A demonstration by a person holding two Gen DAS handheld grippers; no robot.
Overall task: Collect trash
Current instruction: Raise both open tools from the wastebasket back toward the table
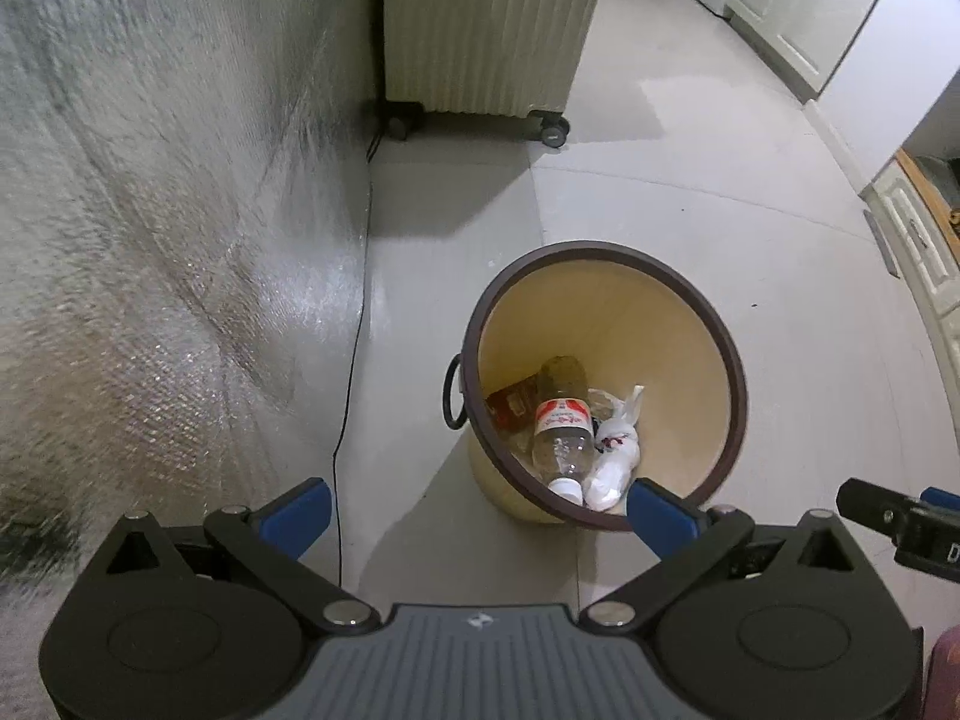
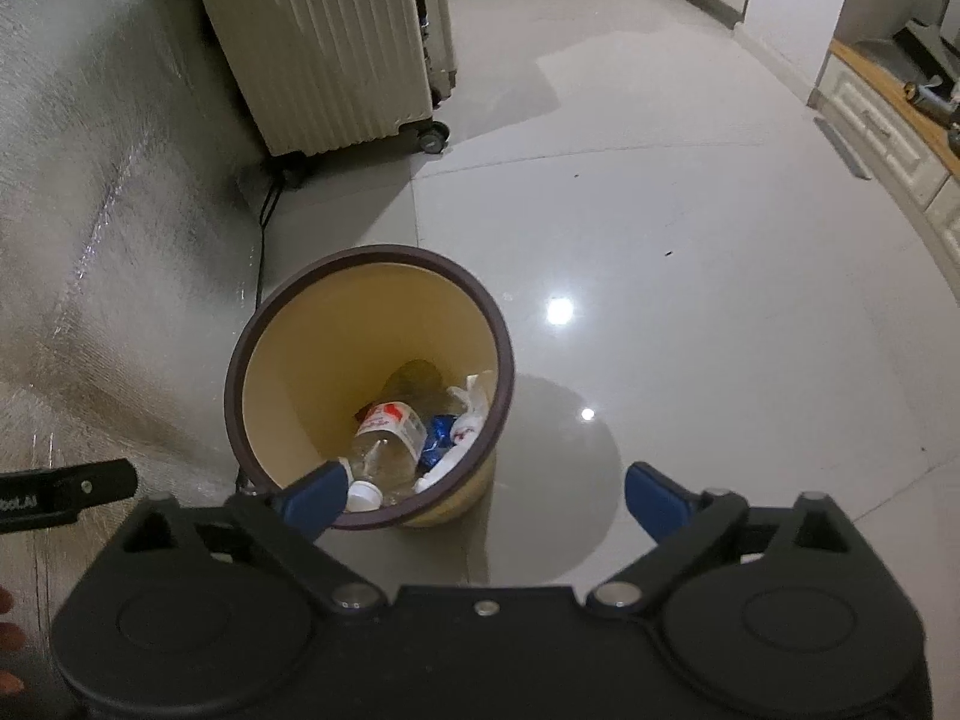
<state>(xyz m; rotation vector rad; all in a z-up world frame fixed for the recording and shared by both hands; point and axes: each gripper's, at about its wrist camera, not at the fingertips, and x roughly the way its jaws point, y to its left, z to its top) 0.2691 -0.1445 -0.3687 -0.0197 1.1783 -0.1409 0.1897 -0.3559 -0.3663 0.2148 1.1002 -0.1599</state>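
Observation:
A beige trash bin with a dark brown rim [image 1: 735, 384] [image 2: 240, 372] stands on the tiled floor. Inside lie a clear plastic bottle with a red label [image 1: 561, 426] [image 2: 390, 426], a white crumpled wrapper [image 1: 618, 450] [image 2: 465, 426], a blue wrapper [image 2: 438, 432] and a brown item [image 1: 510, 405]. My left gripper [image 1: 480, 513] is open and empty, above the bin's near left side. My right gripper [image 2: 486, 498] is open and empty, above the bin's near right side. Part of the right gripper shows at the right edge of the left wrist view [image 1: 900, 522].
A silver quilted wall covering [image 1: 150, 240] [image 2: 90, 210] runs along the left. A cream ribbed suitcase on wheels [image 1: 486, 30] [image 2: 324, 54] stands behind the bin. A black cable [image 1: 351, 372] runs along the wall. White cabinets [image 1: 798, 18] [image 2: 882, 126] line the right.

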